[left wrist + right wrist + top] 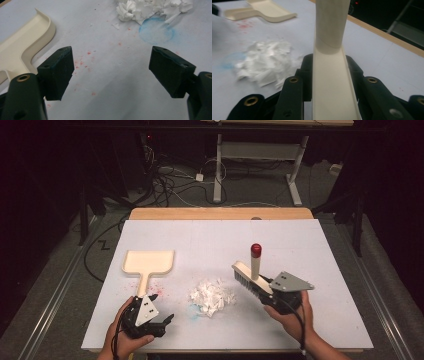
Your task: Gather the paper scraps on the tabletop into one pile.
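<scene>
While the right gripper (260, 287) grips a cream brush (248, 275) w/ its fingers tight on the brush body, the handle w/ red cap points up and away. The brush is just right of the white paper scraps (212, 296) at the counter (325, 250) centre. The left gripper (111, 72) has fingers wide apart, nothing between, near the cream dustpan (148, 262) handle.
</scene>
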`<state>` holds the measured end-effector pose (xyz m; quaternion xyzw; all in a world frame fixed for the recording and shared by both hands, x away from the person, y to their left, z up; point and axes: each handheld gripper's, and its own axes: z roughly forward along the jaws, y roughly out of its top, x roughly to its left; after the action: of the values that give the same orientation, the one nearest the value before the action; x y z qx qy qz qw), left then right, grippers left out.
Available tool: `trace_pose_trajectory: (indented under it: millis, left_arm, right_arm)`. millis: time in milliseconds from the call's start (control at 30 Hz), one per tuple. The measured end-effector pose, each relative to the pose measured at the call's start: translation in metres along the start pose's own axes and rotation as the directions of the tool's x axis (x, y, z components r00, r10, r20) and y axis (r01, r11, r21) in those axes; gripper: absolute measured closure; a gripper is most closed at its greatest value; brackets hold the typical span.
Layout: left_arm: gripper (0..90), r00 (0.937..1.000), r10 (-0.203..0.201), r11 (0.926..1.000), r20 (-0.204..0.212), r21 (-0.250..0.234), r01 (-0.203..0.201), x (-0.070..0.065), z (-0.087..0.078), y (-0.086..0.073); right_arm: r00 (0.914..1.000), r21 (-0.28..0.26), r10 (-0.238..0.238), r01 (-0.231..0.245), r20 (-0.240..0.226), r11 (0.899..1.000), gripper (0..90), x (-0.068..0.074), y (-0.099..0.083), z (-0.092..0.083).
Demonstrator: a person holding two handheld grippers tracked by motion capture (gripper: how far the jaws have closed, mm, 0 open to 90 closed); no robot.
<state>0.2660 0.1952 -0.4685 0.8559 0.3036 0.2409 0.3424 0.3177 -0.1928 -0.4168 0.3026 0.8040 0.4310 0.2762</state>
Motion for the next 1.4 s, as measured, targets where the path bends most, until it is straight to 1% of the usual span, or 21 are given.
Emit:
trace_pose_trajectory:
  millis: [33, 100, 167, 267, 333, 400, 433, 533, 633, 700, 733, 767, 833, 933, 1000, 1100, 1200, 1300, 1333, 1367, 1400]
  left_arm:
    - [19.2, 1.0000, 0.000, 1.0000, 0.001, 0.000, 0.000, 0.000, 0.000, 0.000]
    - [19.2, 1.0000, -0.004, 1.0000, 0.003, 0.001, 0.004, 0.001, 0.001, -0.001]
    - [19.2, 1.0000, -0.006, 1.0000, 0.002, 0.001, 0.006, 0.002, 0.001, -0.002]
    - [19.3, 1.0000, -0.006, 1.0000, 0.002, -0.001, 0.006, 0.002, -0.001, -0.003]
    - [19.4, 1.0000, -0.007, 1.0000, 0.002, -0.004, 0.007, 0.002, -0.002, -0.003]
    - [19.4, 1.0000, -0.008, 1.0000, -0.001, -0.003, 0.008, 0.003, -0.002, -0.004]
    - [19.4, 0.9999, -0.010, 0.9999, -0.002, -0.006, 0.010, 0.003, -0.002, -0.004]
    - [19.4, 0.9999, -0.011, 0.9999, -0.005, -0.010, 0.011, 0.003, -0.003, -0.004]
    - [19.3, 0.9999, -0.010, 0.9999, -0.008, -0.012, 0.010, 0.003, -0.004, -0.003]
    - [19.4, 0.9999, -0.010, 0.9999, -0.009, -0.011, 0.010, 0.003, -0.004, -0.004]
    - [19.4, 0.9999, -0.002, 0.9999, -0.014, -0.016, 0.002, 0.004, -0.004, -0.003]
    - [19.4, 0.9999, -0.004, 0.9998, -0.014, -0.018, 0.003, 0.004, -0.004, -0.004]
    - [19.4, 0.9998, -0.015, 0.9999, -0.010, -0.009, 0.015, 0.003, -0.004, -0.004]
    - [19.4, 0.9999, -0.011, 0.9999, -0.010, -0.005, 0.011, 0.003, -0.003, -0.004]
    - [19.4, 0.9999, -0.002, 0.9999, -0.015, -0.010, 0.002, 0.003, -0.003, -0.003]
    - [19.4, 0.9999, -0.010, 1.0000, -0.011, -0.001, 0.010, 0.002, -0.002, -0.003]
    - [19.4, 0.9999, -0.007, 1.0000, -0.011, 0.001, 0.007, 0.002, -0.002, -0.002]
    - [19.4, 0.9999, 0.004, 1.0000, -0.016, -0.001, -0.004, 0.002, -0.002, -0.002]
    - [19.4, 0.9999, -0.004, 1.0000, -0.009, 0.005, 0.004, 0.001, -0.002, -0.002]
    - [19.4, 1.0000, -0.003, 1.0000, -0.008, 0.005, 0.003, 0.001, -0.002, -0.002]
    - [19.4, 1.0000, -0.003, 1.0000, -0.008, 0.006, 0.003, 0.001, -0.002, -0.002]
  right_arm:
    - [0.9997, 0.008, 0.003, -0.003, 0.023, 1.000, 67.6, 0.004, -0.001, 0.011]
    - [0.9992, 0.007, -0.003, 0.003, 0.040, 1.000, 67.6, 0.011, 0.000, 0.024]
    - [0.9979, 0.018, -0.030, 0.029, 0.056, 0.999, 67.6, 0.024, 0.002, 0.040]
    - [0.9985, 0.012, -0.030, 0.030, 0.045, 0.999, 67.6, 0.044, 0.002, 0.056]
    - [0.9983, 0.016, -0.051, 0.051, 0.028, 0.999, 67.5, 0.055, 0.005, 0.060]
    - [0.9990, -0.004, -0.043, 0.043, -0.004, 0.999, 67.6, 0.065, 0.009, 0.060]
    - [0.9990, -0.008, -0.039, 0.039, -0.022, 0.999, 67.6, 0.067, 0.011, 0.058]
    - [0.9975, -0.019, -0.063, 0.063, -0.032, 0.998, 67.6, 0.069, 0.014, 0.054]
    - [0.9986, -0.022, -0.048, 0.047, -0.021, 0.999, 67.6, 0.060, 0.015, 0.049]
    - [0.9992, -0.036, -0.039, 0.039, -0.005, 0.999, 67.6, 0.049, 0.016, 0.043]
    - [0.9992, -0.043, -0.040, 0.040, 0.000, 0.998, 67.6, 0.039, 0.017, 0.037]
    - [0.9997, -0.044, -0.025, 0.025, -0.001, 0.999, 67.6, 0.034, 0.017, 0.032]
    - [0.9998, -0.048, -0.018, 0.018, -0.010, 0.999, 67.6, 0.015, 0.018, 0.018]
    - [0.9999, -0.054, -0.014, 0.014, -0.001, 0.998, 67.5, -0.007, 0.018, 0.000]
    - [0.9998, -0.052, 0.014, -0.015, -0.011, 0.999, 67.6, -0.023, 0.017, -0.016]
    - [0.9994, -0.038, 0.031, -0.032, -0.014, 0.999, 67.5, -0.039, 0.011, -0.034]
    - [0.9985, -0.006, 0.032, -0.032, -0.043, 0.999, 67.5, -0.050, 0.003, -0.049]
    - [0.9946, 0.038, 0.036, -0.032, -0.098, 0.999, 67.6, -0.055, -0.005, -0.062]
    - [0.9918, 0.052, 0.040, -0.034, -0.122, 0.998, 67.5, -0.056, -0.006, -0.064]
    - [0.9861, 0.077, 0.043, -0.031, -0.160, 0.997, 67.5, -0.057, -0.008, -0.067]
    - [0.9745, 0.112, 0.059, -0.036, -0.216, 0.993, 67.5, -0.058, -0.011, -0.070]
